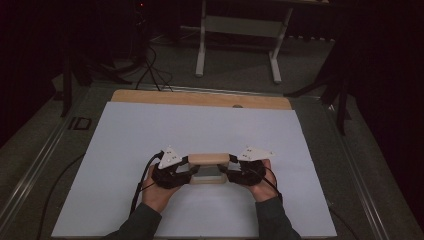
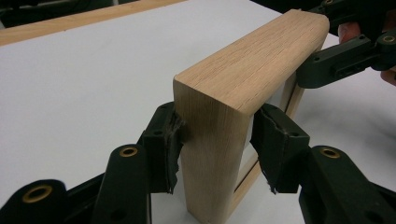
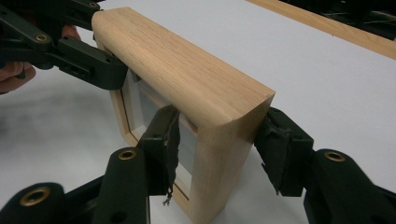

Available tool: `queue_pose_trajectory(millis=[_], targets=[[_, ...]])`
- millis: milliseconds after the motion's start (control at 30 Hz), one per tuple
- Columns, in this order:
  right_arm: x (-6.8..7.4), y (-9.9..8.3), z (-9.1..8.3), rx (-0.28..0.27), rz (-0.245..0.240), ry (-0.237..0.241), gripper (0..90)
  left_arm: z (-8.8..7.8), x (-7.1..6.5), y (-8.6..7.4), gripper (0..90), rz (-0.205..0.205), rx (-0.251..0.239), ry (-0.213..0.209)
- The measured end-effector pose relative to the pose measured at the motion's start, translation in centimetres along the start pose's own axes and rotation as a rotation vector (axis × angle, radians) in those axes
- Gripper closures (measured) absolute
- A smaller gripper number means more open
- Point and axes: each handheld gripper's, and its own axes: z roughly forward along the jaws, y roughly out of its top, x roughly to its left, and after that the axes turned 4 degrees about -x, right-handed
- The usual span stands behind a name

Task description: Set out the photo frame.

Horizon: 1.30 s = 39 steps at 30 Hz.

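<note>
A light wooden frame [image 1: 207, 168] with a pane set inside stands upright on the white sheet [image 1: 200, 130], near the front middle. My left gripper [image 1: 189, 172] is shut on the frame's left side post [image 2: 212, 140], one pad [image 2: 168, 140] on each face. My right gripper [image 1: 227, 171] is shut on the right side post [image 3: 224, 149] the same way. In the left gripper view the right gripper [image 2: 345, 58] shows at the frame's far end. In the right gripper view the left gripper [image 3: 79, 56] holds the far end.
The white sheet covers a wooden tabletop [image 1: 200, 98] whose bare strip shows at the far edge. Legs of a white table [image 1: 240, 40] stand on the floor beyond. Cables [image 1: 150, 70] run across the floor at the back left.
</note>
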Motion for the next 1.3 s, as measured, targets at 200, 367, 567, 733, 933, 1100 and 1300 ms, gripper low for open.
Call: queue_pose_trajectory(millis=[200,367,567,733,933,1100,1300], targets=[[-0.3,0.0,0.3,-0.005,0.014,-0.005,50.4,0.4,0.5,0.3,52.4,-0.012,0.0,0.002],[-0.5,0.4,0.8,-0.004,0.007,-0.015,50.3,0.6,0.9,0.7,51.7,0.004,0.011,0.016],[-1.0,0.7,1.5,-0.006,0.009,-0.015,50.3,0.9,1.5,1.1,51.5,0.005,0.018,0.022],[-1.5,0.9,1.8,-0.015,0.021,-0.02,50.0,1.3,2.0,1.5,51.3,0.004,0.011,0.025],[-2.1,1.3,2.0,-0.021,0.034,-0.021,49.8,1.8,2.5,1.8,51.3,-0.008,-0.001,0.022],[-2.7,1.7,2.3,-0.025,0.046,-0.023,49.8,2.2,3.0,2.2,51.2,-0.003,-0.006,0.024],[-3.2,2.1,2.8,-0.027,0.065,-0.026,49.8,2.5,3.7,2.6,50.9,0.001,-0.008,0.031]])
